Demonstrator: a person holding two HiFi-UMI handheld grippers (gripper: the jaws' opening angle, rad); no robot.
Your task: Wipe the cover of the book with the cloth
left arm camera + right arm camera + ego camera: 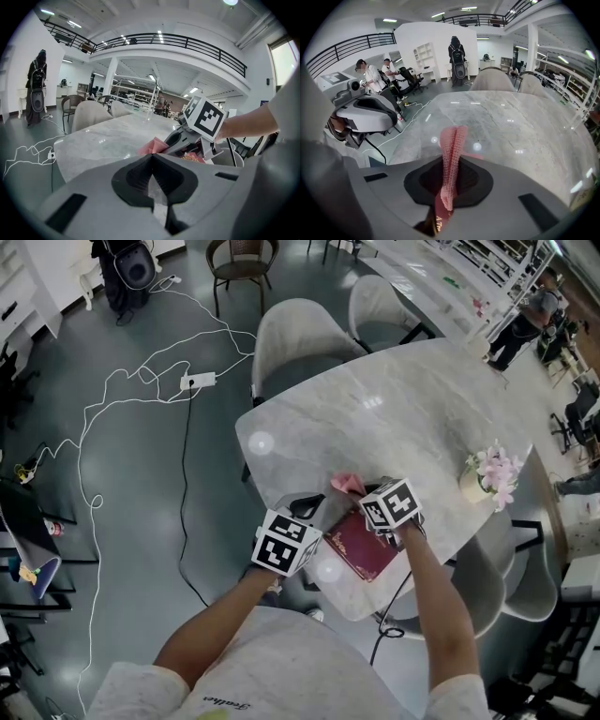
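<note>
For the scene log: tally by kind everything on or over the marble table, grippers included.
book: 1
cloth: 1, pink, pinched in the right gripper
vase of flowers: 1
grippers: 2, the right one plus the left gripper, which is shut on nothing
Total: 5

Grey floor (pixel 141 484), marble table (pixel 375 418), pale upholstered chairs (pixel 300 343), mezzanine railing (pixel 187 44)
</note>
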